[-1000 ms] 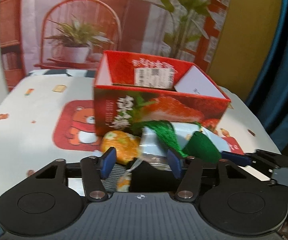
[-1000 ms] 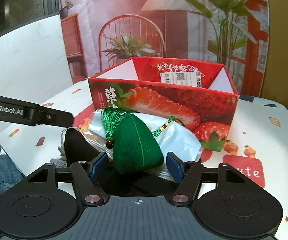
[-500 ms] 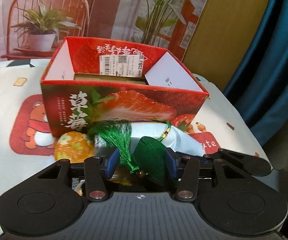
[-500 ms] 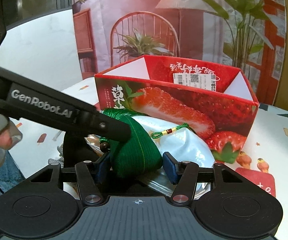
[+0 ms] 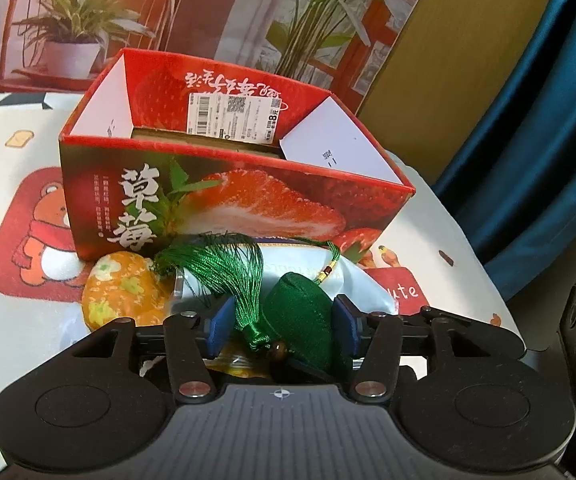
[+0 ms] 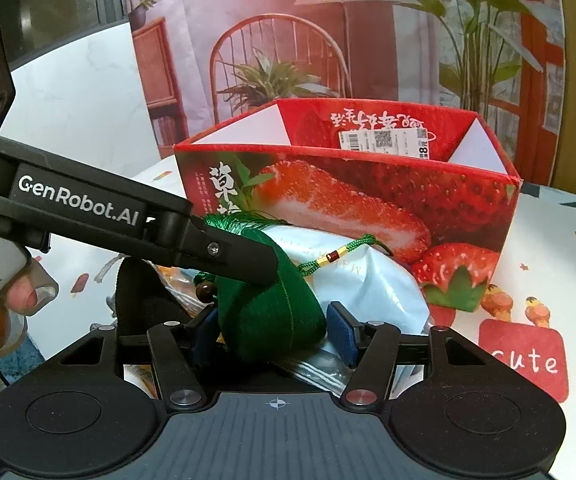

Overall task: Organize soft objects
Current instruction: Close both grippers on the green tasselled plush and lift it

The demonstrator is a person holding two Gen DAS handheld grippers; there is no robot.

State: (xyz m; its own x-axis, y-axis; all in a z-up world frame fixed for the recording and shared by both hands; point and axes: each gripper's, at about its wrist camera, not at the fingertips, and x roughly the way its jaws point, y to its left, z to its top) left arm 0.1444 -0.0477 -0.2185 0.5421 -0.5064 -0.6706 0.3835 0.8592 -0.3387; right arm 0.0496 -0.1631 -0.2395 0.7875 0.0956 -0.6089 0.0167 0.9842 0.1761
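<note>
Printed backdrop of chair and plants stands behind my white cartoon tablecloth [image 5: 16, 208]. On it, the open strawberry box [image 5: 224, 204] sits directly ahead of both grippers. Against its front wall lies a pale blue pouch [image 6: 368, 280], then an orange plush [image 5: 122, 292]. The green sachet [image 5: 300, 312] rests on the pouch. Left gripper [image 5: 284, 326] brackets it, pads touching its sides; right gripper [image 6: 272, 334] stands wide around it, apparently not gripping.

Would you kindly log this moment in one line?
left tool: flanking green fabric pouch | right tool: flanking it | red strawberry box: behind
</note>
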